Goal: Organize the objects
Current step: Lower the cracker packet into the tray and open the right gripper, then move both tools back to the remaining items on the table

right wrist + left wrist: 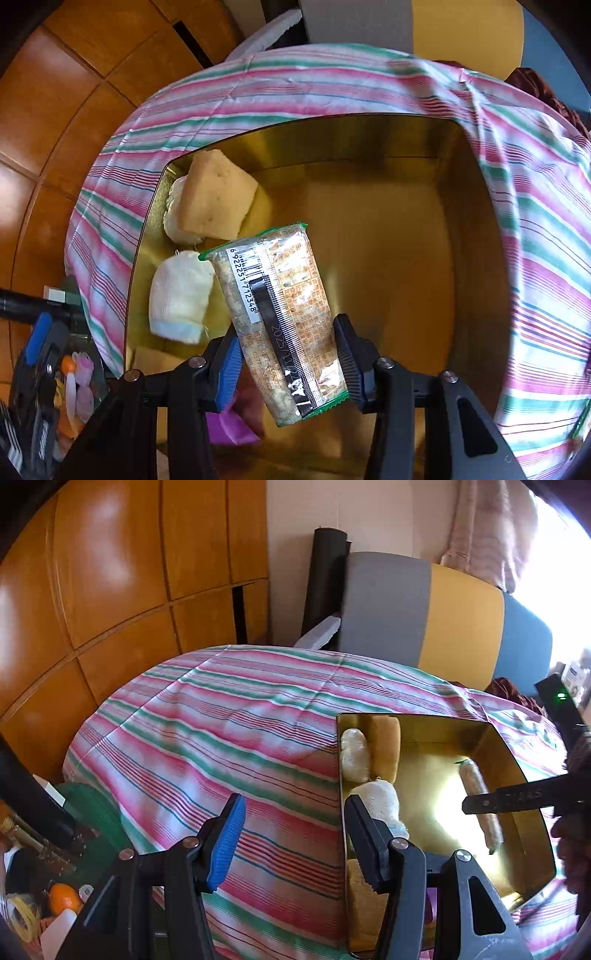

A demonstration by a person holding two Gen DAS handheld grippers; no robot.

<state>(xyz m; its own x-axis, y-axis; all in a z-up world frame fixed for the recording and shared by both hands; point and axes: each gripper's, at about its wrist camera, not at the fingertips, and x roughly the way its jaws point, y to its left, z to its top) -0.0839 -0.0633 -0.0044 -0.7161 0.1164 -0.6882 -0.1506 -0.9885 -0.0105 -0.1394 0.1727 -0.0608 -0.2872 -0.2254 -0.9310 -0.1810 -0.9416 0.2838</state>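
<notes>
1. Closest in, the right tool [286, 363] pinches a wrapped cracker packet [275, 317] across its lower half, one pad on each long side, the packet's barcode end pointing away from the tool.
2. The packet hangs over the open gold tin [458, 236]; whether its far end touches the tin floor cannot be told.
3. By the look of it the packet is light, its film wrapper slick and crinkly, and the crackers inside brittle. A hold across the flat long sides near the middle suits it, with only mild squeeze, since a hard pinch could crack the contents and a loose one could let the film slide.
4. Just beyond the packet and to its left lie a white cloth bundle [181, 295], a second white bundle [177, 218] and a tan sponge-like block [218, 195], all soft and packed into the tin's far-left corner.
5. The left tool [293, 840] stands spread and holds nothing, hovering by the tin's near-left wall [341, 760] over the striped cloth [229, 716].
6. Farther off, that cloth covers what seems a bench, with wooden cabinet doors [110, 590] behind.
</notes>
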